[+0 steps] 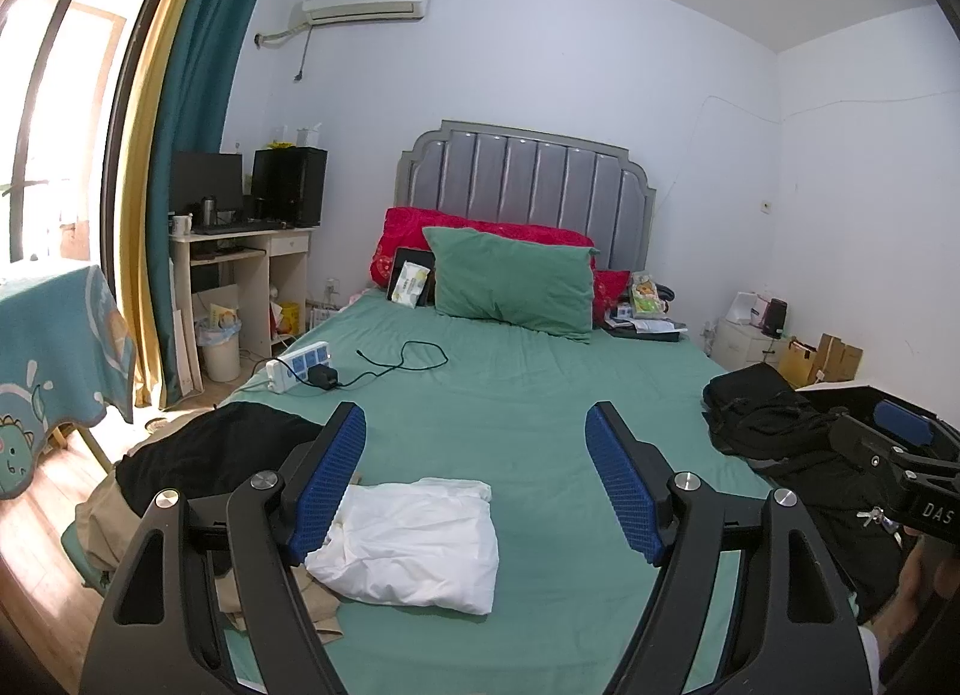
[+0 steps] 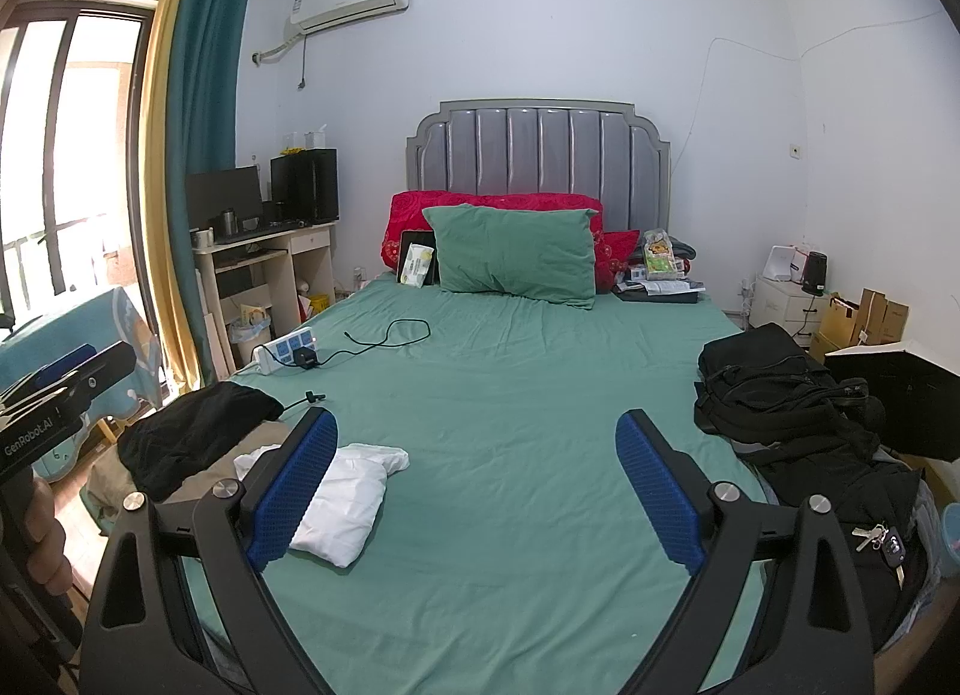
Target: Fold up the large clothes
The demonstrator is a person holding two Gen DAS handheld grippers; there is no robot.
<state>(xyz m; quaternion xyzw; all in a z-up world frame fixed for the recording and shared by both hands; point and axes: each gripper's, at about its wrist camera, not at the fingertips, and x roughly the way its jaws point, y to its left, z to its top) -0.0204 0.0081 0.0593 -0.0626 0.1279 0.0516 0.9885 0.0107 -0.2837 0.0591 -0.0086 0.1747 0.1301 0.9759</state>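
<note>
A folded white garment [image 1: 414, 545] [image 2: 342, 503] lies on the green bed sheet [image 1: 528, 395] [image 2: 510, 395] near the foot of the bed, on the left. Beside it at the bed's left corner sit a black garment [image 1: 210, 449] [image 2: 192, 431] and a tan one [image 1: 102, 521]. My left gripper [image 1: 477, 425] hangs open above the sheet, the white garment just below its left finger, nothing between the pads. My right gripper [image 2: 477, 431] is open too, over bare sheet, also empty. Each gripper shows at the edge of the other's view.
A black backpack [image 1: 780, 431] [image 2: 792, 401] with keys [image 2: 882, 539] lies at the bed's right edge. A power strip [image 1: 297, 365] with charger and cable, a green pillow [image 1: 516, 281] and red pillows sit farther up. A desk [image 1: 240, 263] stands at the left.
</note>
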